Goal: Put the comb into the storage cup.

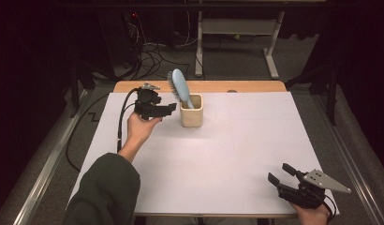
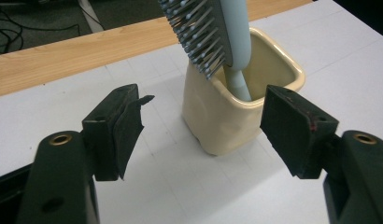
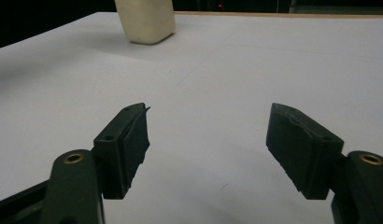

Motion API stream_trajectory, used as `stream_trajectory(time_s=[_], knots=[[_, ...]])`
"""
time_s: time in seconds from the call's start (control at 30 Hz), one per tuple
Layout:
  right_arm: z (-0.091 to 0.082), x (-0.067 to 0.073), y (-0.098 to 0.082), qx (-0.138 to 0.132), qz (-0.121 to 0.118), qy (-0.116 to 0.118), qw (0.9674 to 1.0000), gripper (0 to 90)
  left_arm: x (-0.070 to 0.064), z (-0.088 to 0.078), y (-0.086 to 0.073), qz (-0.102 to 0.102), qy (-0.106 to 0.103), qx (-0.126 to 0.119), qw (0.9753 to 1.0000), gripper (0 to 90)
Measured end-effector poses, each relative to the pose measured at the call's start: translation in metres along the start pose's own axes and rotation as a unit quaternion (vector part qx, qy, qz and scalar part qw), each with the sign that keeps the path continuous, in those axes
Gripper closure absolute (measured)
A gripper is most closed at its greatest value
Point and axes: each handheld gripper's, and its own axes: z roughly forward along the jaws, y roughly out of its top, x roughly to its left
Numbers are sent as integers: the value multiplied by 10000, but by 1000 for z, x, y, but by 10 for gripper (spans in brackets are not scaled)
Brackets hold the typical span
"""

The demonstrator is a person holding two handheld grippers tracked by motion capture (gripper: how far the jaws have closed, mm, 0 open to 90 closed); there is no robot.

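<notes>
Jaws of the left hand-held gripper point(image 1: 170, 107) stand apart, empty, just beside the cream cup point(image 1: 191, 110) near the surface's point(image 1: 218, 154) far edge. The blue hairbrush point(image 1: 179, 87) stands handle-down in the cup, its long axis tilted, head up and leaning left (bristles toward the gripper). The right hand-held gripper point(image 1: 280, 172) rests open at the near right corner, with bare white surface between.

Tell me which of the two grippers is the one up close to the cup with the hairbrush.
The left gripper, held up beside the cream cup holding the blue hairbrush, jaws open. The right gripper waits at the table's near right corner, also open.
</notes>
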Motion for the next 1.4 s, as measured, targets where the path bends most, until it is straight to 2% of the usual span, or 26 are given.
stream_trajectory(time_s=[0.63, 1.4], knots=[[0, 0, 0, 8, 3, 3, 10000, 301, 5, -7, -9, -58, 23, -24, 10000, 299], [0, 0, 0, 7, 5, 4, 10000, 301, 7, -17, -18, -13, 50, -12, 10000, 298]])
